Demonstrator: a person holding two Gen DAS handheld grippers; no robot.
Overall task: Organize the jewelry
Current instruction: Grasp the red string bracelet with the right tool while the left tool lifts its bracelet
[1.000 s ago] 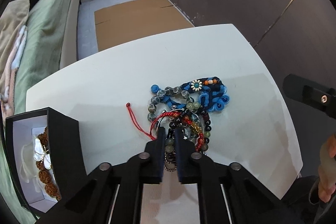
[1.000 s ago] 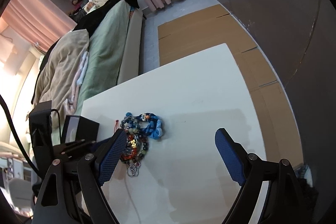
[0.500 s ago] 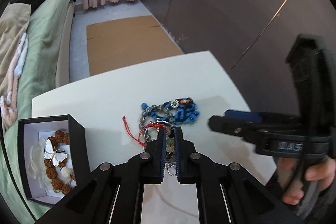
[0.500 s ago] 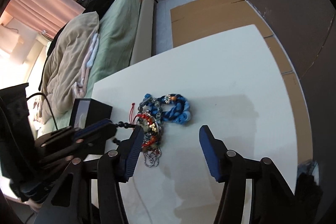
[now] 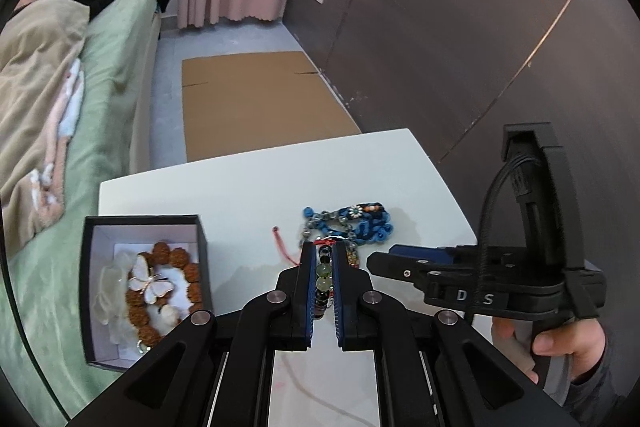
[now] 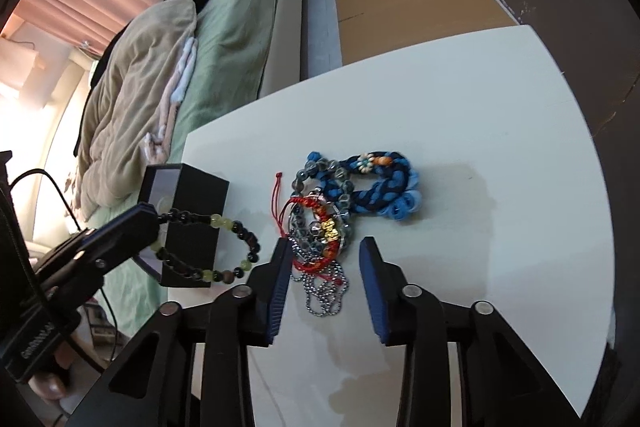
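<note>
Jewelry pile (image 6: pixel 340 211) lying mid-frame on the white table (image 6: pixel 500 131), red cord, silver chain and blue braid all tangled. Possibly snagging: closing on the red cord and dragging the chain along, or scattering the heap. Left gripper (image 5: pixel 322 267) clamping a dark-and-green beaded bracelet (image 6: pixel 216 247), dangling beside the black box (image 5: pixel 144 223) at lower left. Right gripper (image 6: pixel 324 259) narrowing its jaws around the near end of the pile, pads not yet pressing, nothing gripped.
</note>
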